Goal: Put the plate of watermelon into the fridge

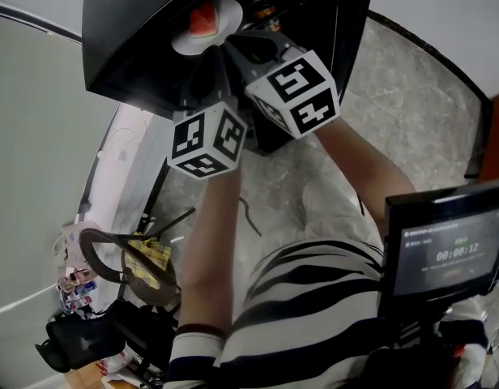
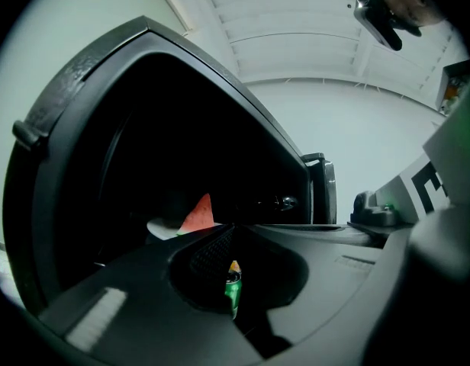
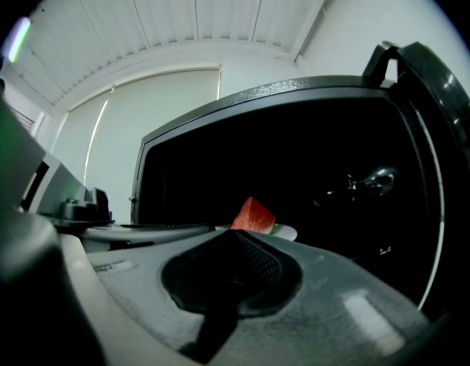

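The plate [image 1: 185, 42] sits inside the fridge [image 1: 128, 47], in the left half of its dark opening as the head view shows it. The watermelon [image 1: 203, 20] wedge stands point up on the white dish. The shelf under it is lost in the black interior, so I cannot tell how far back from the front edge it rests.

Both tools reach toward that opening from the person's side. The right gripper [image 3: 233, 232] has its jaws pressed together at the tips with nothing between them. The plate lies straight ahead of those tips, and the red wedge rises just above them. The left gripper [image 2: 233, 226] is clenched and empty too; from it the plate lies ahead and a little to the left.

The plate is round, so it has no long axis to reckon with. What counts is that it lies beyond both pairs of tips, deeper in the fridge. I judge that any drawing back would run straight out along the jaws. In the head view the right gripper looks the nearer, with its front end just beside the plate's right rim. No view shows whether either tip touches that rim.

A green can [image 2: 232, 287] shows through the slot low between the left jaws, but where it stands cannot be made out. The things at the fridge's back right are too dim to name.
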`<state>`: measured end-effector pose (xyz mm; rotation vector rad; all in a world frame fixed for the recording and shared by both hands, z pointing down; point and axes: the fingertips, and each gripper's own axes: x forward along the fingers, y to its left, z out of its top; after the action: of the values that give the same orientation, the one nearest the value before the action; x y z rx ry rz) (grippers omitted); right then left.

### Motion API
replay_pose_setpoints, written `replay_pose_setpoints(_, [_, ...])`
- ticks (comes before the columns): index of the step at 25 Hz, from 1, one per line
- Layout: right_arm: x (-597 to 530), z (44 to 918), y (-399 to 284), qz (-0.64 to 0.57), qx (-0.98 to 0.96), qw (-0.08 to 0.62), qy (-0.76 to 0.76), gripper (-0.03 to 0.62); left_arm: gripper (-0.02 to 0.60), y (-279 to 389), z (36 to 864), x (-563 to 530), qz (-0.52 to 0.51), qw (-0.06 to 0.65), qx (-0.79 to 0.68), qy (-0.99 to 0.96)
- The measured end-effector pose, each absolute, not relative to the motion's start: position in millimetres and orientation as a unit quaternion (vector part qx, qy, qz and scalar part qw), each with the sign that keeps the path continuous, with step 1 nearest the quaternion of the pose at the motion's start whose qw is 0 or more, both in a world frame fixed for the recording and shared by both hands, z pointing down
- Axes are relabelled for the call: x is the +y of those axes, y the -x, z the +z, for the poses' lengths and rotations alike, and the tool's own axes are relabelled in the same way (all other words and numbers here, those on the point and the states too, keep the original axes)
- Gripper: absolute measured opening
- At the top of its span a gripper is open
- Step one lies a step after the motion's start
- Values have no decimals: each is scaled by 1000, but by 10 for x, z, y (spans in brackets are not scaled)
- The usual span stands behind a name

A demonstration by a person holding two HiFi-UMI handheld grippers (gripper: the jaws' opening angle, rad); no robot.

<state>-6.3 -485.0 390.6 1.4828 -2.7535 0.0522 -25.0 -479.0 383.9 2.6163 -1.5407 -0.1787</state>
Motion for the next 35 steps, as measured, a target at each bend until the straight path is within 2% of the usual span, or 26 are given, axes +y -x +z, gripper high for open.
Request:
replay_pose_setpoints(19, [-4251,3326,-16,39,-874,25,-483,-3,2,268,3288,-4203,-53,74,-500,-861])
replay_pose_setpoints(35, [-3462,2939,369,26,-879,26,-476,-2,2,711,2922,-3361,-67,52,-490,-868])
